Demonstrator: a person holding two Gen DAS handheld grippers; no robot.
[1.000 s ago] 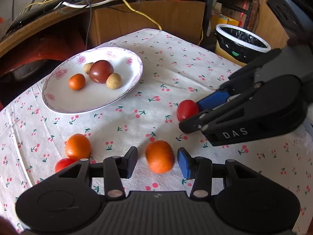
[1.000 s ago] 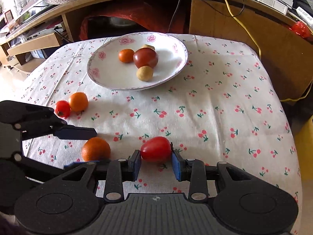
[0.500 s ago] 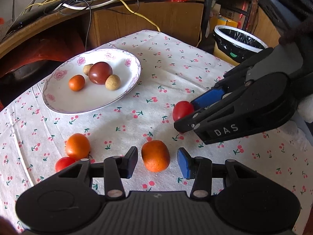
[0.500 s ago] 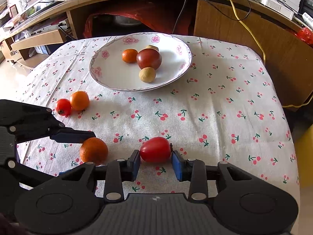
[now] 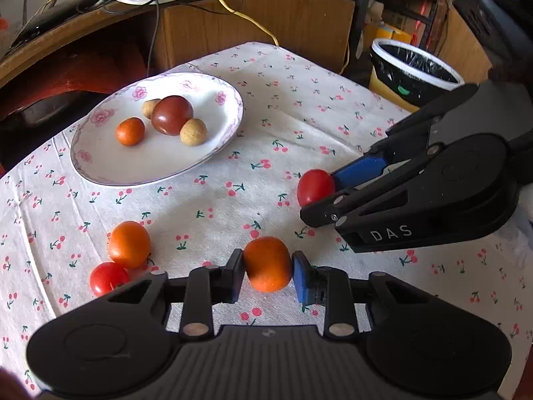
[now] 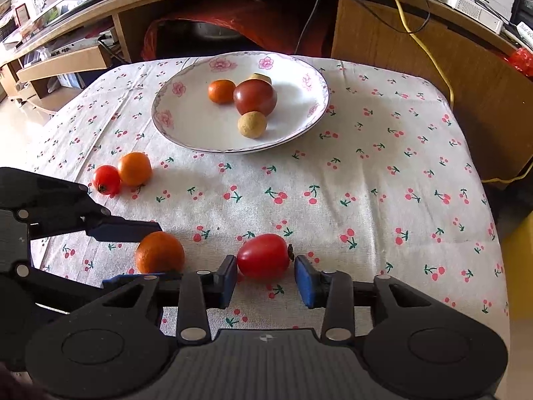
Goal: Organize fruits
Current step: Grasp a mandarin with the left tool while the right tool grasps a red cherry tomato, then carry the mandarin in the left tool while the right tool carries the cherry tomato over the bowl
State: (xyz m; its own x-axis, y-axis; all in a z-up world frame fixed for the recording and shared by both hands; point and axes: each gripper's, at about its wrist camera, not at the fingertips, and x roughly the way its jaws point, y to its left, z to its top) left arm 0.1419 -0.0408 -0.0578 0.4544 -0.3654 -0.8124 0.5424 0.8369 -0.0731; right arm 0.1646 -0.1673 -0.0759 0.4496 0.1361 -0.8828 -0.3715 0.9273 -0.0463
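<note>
My left gripper (image 5: 268, 275) is shut on an orange tangerine (image 5: 267, 264) on the cherry-print cloth. My right gripper (image 6: 265, 276) is shut on a red tomato (image 6: 263, 256), with its pads at the fruit's sides. The tomato also shows in the left wrist view (image 5: 314, 187), held between the right gripper's blue pads. The tangerine shows in the right wrist view (image 6: 160, 252), between the left gripper's fingers. A white floral plate (image 6: 186, 123) at the far side holds a dark red tomato (image 6: 255, 96), a small orange (image 6: 221, 91) and two tan round fruits.
A second tangerine (image 5: 129, 244) and a small red tomato (image 5: 107, 277) lie together on the cloth at the left. A black-lined bin (image 5: 413, 70) stands beyond the table's right corner. Wooden furniture and cables run along the back.
My left gripper's fingers have closed on the tangerine, which was loose between open fingers before. Both grippers have moved slightly toward the plate. My right gripper keeps the tomato.
</note>
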